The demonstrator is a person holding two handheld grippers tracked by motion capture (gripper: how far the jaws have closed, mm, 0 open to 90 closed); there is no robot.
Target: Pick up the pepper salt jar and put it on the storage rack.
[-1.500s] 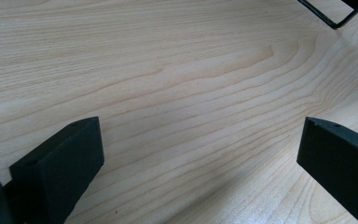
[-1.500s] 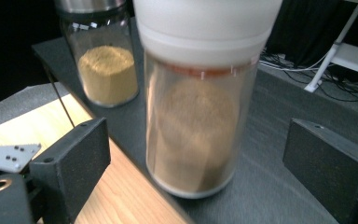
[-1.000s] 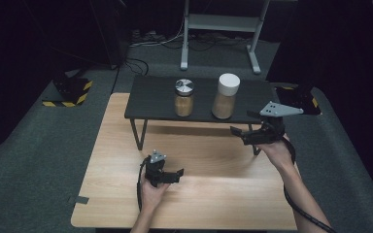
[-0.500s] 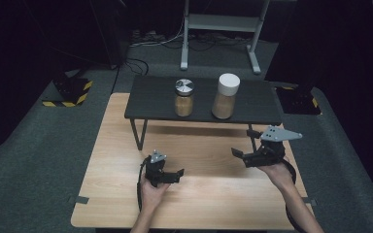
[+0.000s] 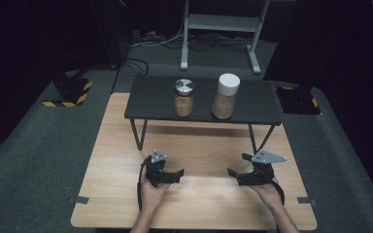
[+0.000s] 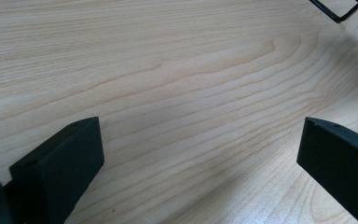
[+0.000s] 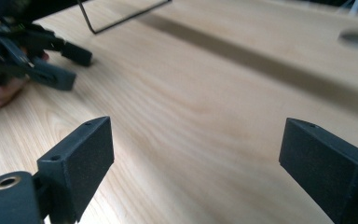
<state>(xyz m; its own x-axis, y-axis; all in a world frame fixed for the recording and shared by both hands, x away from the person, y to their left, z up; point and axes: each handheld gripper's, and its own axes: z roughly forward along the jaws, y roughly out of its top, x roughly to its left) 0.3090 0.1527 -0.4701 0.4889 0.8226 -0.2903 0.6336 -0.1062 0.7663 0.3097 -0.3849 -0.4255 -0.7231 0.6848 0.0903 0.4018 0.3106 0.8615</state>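
My left gripper [image 5: 178, 175] rests low over the wooden table [image 5: 204, 145] at front left, held in a hand, with its jaws pointing right. It is open, and the left gripper view has bare wood between its black jaws [image 6: 200, 122]. At front right my right gripper [image 5: 237, 165] sits just above the table and points left toward the other. It is open with nothing between its jaws [image 7: 196, 122], which have just been closing slightly. In the right gripper view the left gripper [image 7: 32, 60] and its hand lie at the upper left.
A low black shelf [image 5: 150, 99] on thin wire legs spans the back of the table. On it stand a jar with a silver lid [image 5: 184, 98] and a taller jar with a white lid [image 5: 226, 96]. Grey carpet surrounds the table.
My right gripper has come down from beside the shelf's right end to just above the table at front right. The left gripper has stayed in place.
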